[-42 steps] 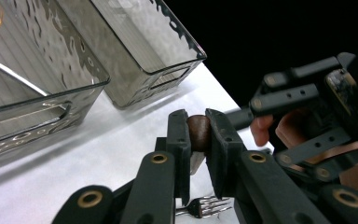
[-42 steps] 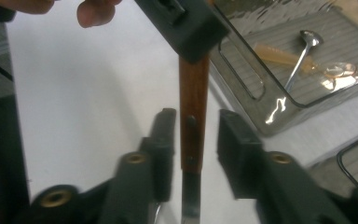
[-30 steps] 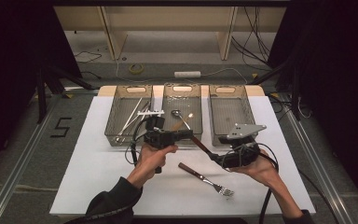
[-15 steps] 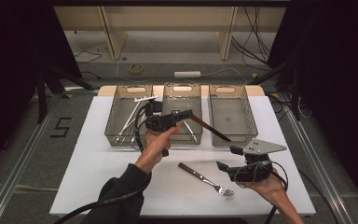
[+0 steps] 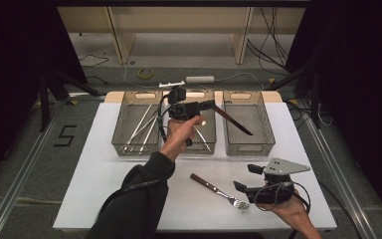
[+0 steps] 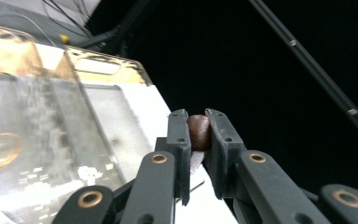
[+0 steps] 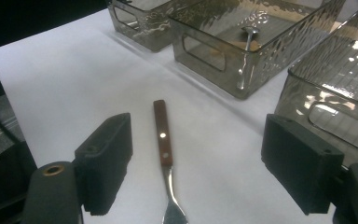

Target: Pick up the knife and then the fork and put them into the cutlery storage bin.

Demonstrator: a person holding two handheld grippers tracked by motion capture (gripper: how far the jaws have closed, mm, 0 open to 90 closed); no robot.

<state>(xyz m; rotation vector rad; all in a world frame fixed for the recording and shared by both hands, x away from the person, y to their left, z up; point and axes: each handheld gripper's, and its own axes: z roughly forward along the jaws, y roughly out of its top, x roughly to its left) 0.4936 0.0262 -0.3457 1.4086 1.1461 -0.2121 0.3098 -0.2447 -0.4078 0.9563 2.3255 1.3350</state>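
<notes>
My left gripper is raised over the middle bin and shut on a brown-handled knife, whose dark blade slants down over the right bin. In the left gripper view the jaws pinch the rounded brown knife handle. My right gripper is low near the table's front right, open, beside the tines of a wooden-handled fork. In the right gripper view the fork lies flat on the white table between the wide-open jaws, untouched.
Three smoky clear bins stand in a row at the back of the white table. The left bin holds several long metal utensils. A spoon lies in the middle bin. Dark floor surrounds the table.
My left gripper carried the knife up and away from me, swinging its blade over the right bin. My right gripper drew back toward the front edge and lowered beside the fork.
</notes>
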